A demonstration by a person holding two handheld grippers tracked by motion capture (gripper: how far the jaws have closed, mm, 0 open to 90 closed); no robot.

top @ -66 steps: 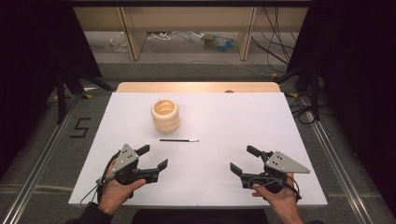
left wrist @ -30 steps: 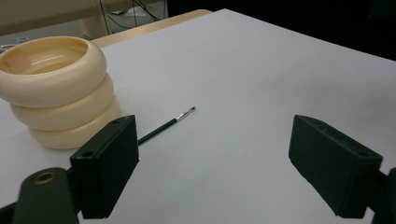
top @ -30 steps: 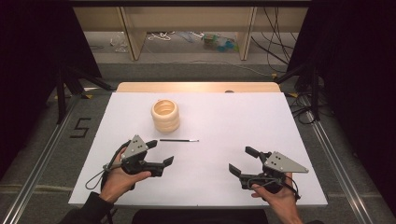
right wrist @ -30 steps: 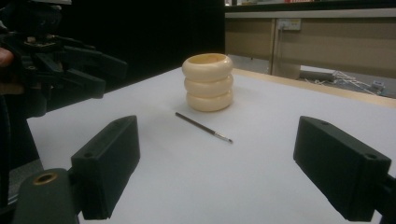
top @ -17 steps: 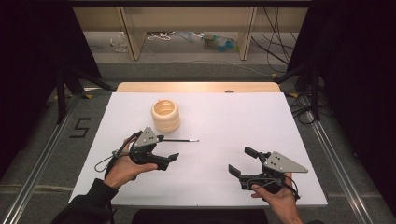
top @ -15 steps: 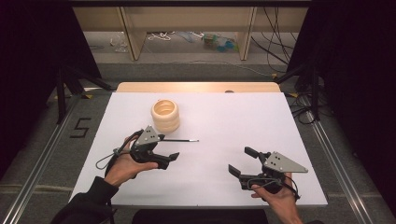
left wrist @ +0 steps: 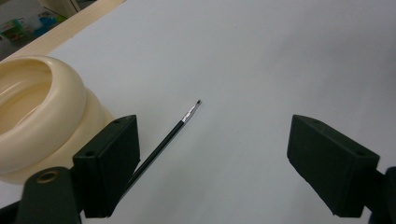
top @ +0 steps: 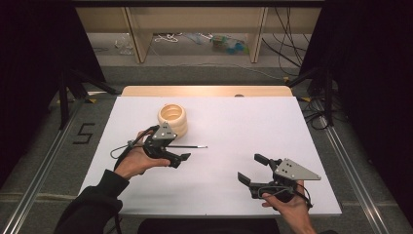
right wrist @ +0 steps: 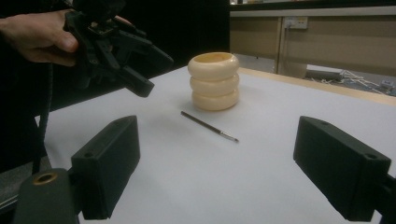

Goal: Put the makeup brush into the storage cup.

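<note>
A thin black brush [top: 191, 146] lies flat on the white table [top: 243, 122], its tip pointing right. Just behind its handle end stands a cream ribbed holder [top: 173, 120]. My left gripper [top: 176, 149] hovers open above the brush's handle end. In the left gripper view the brush [left wrist: 170, 133] runs out from under the left jaw towards the gap of the left gripper [left wrist: 215, 158], with the holder [left wrist: 37, 116] at the left. My right gripper [top: 251, 169] stands open near the front right, holding nothing. The right gripper view shows the brush [right wrist: 210, 127], the holder [right wrist: 214, 81] and the raised left gripper [right wrist: 119, 51] beyond the right gripper [right wrist: 224, 163].
A wooden strip [top: 204, 90] borders the table's far edge. Beyond it a low shelf unit [top: 195, 19] stands over cables and clutter on the floor. Metal rails [top: 44, 165] run along both sides of the table. The white surface stretches bare between the two grippers.
My left gripper has travelled forward and to the right, from the front left up over the brush beside the holder. The right gripper has stayed put.
</note>
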